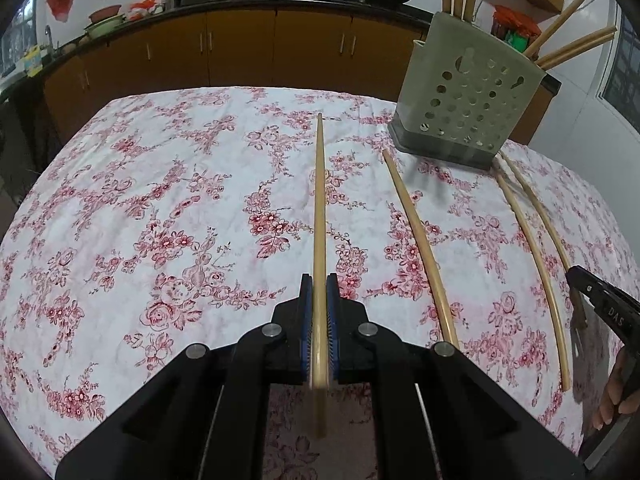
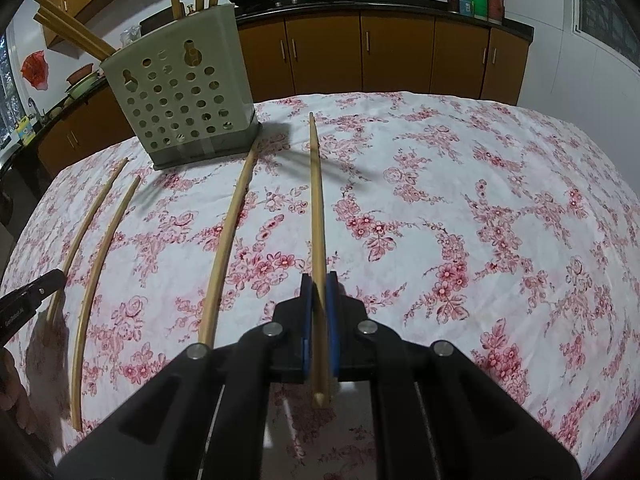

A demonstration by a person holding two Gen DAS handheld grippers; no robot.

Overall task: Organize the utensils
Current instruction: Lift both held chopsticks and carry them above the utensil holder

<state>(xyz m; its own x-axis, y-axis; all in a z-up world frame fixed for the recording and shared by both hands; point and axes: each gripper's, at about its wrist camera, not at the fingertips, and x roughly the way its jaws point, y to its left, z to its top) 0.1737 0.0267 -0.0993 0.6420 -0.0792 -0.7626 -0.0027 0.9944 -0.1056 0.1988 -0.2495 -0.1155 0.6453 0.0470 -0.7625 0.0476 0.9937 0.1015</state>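
My left gripper (image 1: 319, 280) is shut on a bamboo chopstick (image 1: 319, 200) that points forward over the table. My right gripper (image 2: 319, 279) is shut on another chopstick (image 2: 316, 200), also pointing forward. A pale green perforated utensil holder (image 1: 468, 96) stands on the table at the right of the left wrist view and shows in the right wrist view at the upper left (image 2: 180, 96); several chopsticks stand in it. Loose chopsticks lie on the cloth: three in the left wrist view (image 1: 420, 240) and three in the right wrist view (image 2: 226, 240).
The table has a white cloth with red flowers (image 1: 160, 220). Behind it runs a counter with brown cabinets (image 1: 240, 48), woks and pots. The other gripper's black tip shows at the right edge of the left wrist view (image 1: 600, 304) and at the left edge of the right wrist view (image 2: 32, 292).
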